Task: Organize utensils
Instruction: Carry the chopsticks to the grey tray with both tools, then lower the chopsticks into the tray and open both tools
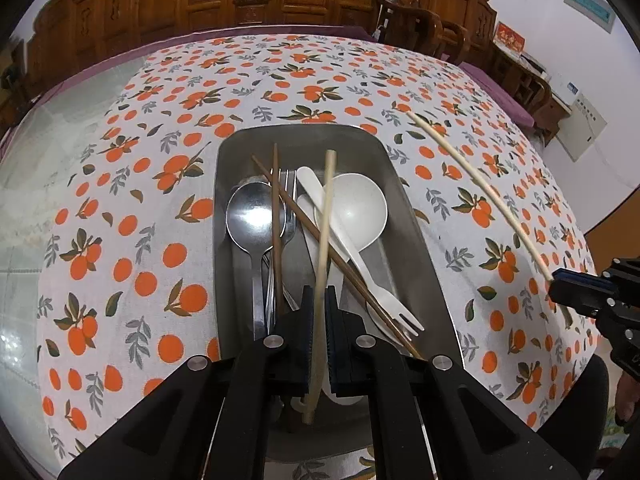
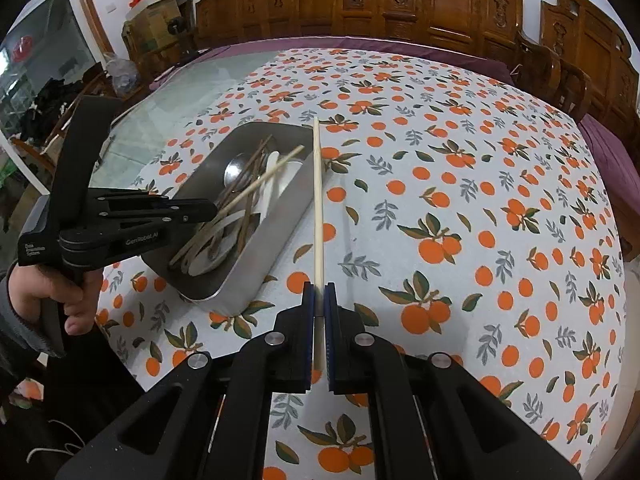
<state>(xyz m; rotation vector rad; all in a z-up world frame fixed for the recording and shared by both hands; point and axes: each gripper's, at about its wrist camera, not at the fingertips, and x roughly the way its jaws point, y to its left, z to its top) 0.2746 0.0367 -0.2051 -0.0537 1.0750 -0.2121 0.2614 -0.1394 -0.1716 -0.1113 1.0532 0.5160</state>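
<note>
A metal tray lies on the orange-print tablecloth. It holds a metal spoon, a metal fork, a white spoon, a white fork and two brown chopsticks. My left gripper is over the tray's near end, shut on a pale chopstick that slants across the other utensils. To the right of the tray, my right gripper is shut on a second pale chopstick that points away just above the cloth. The left gripper also shows in the right wrist view.
The tablecloth spreads wide to the right of the tray. Bare glass tabletop lies to the left. Carved wooden chairs line the far edge. A person's hand grips the left tool's handle.
</note>
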